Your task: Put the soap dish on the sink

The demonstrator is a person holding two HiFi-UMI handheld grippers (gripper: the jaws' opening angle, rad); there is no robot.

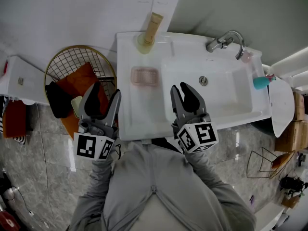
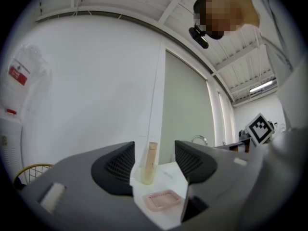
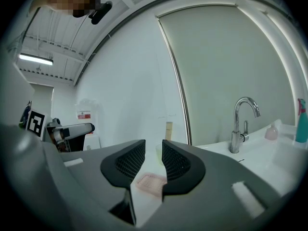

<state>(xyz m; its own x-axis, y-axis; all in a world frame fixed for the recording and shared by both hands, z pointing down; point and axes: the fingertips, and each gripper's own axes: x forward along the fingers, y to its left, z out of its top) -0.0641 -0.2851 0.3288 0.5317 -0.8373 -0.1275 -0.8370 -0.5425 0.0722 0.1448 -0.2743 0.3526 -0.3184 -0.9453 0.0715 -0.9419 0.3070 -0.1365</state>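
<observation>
A pink ribbed soap dish (image 1: 144, 76) lies flat on the left ledge of the white sink (image 1: 144, 119), in front of a tan tube standing in a cup (image 1: 150, 32). My left gripper (image 1: 103, 94) hovers off the sink's left edge, over the basket, jaws wide apart and empty. My right gripper (image 1: 182, 91) hangs above the sink's front rim, right of the dish, jaws a narrow gap apart with nothing between. The left gripper view shows the dish (image 2: 161, 199) low between the left gripper's (image 2: 154, 165) jaws. The right gripper view shows the dish (image 3: 150, 183) beyond the right gripper (image 3: 153, 165).
A chrome faucet (image 1: 226, 41) stands at the basin's back, a teal bottle (image 1: 262, 82) at its right edge. Left of the sink sits a gold wire basket (image 1: 72, 57) holding orange cloth and dark items. A wire stand (image 1: 262, 162) and cardboard boxes (image 1: 291, 124) are at the right.
</observation>
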